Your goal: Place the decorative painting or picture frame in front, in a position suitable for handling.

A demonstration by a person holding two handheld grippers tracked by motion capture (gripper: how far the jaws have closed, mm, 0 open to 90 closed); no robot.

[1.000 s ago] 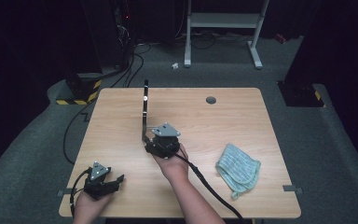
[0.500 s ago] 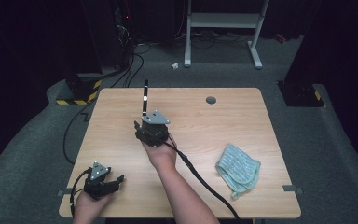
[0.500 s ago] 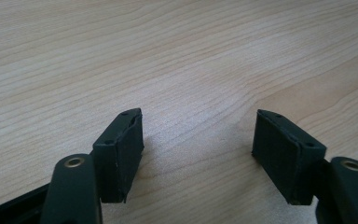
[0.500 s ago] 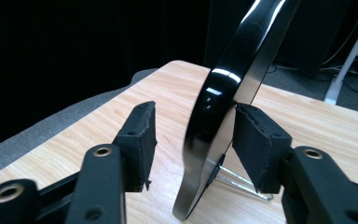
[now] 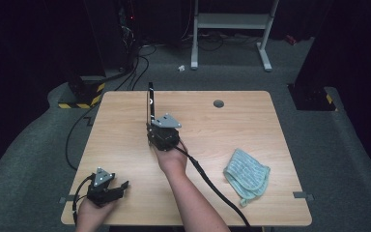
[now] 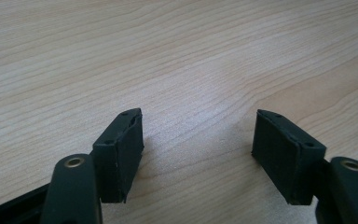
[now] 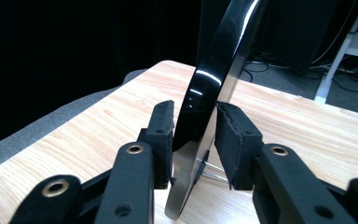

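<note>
The right hand-held gripper (image 7: 193,140), its jaws just closing, pinches a glossy black curved tool, perhaps a shoehorn (image 7: 219,65), mid-desk (image 5: 125,145); the left hand-held gripper (image 6: 198,149) rests spread near the front-left corner.

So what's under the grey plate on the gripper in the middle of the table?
Under the grey plate sits the right gripper, its jaws closing on an upright glossy black frame. The plate covers the jaws from above; the right gripper view shows the grip.

light: bright overhead on table (image 5: 232,121), dark surroundings | shadows: soft under jaws in left gripper view | glare: white streaks on glossy black shoehorn (image 7: 214,70) | focus: near jaws slightly soft
</note>
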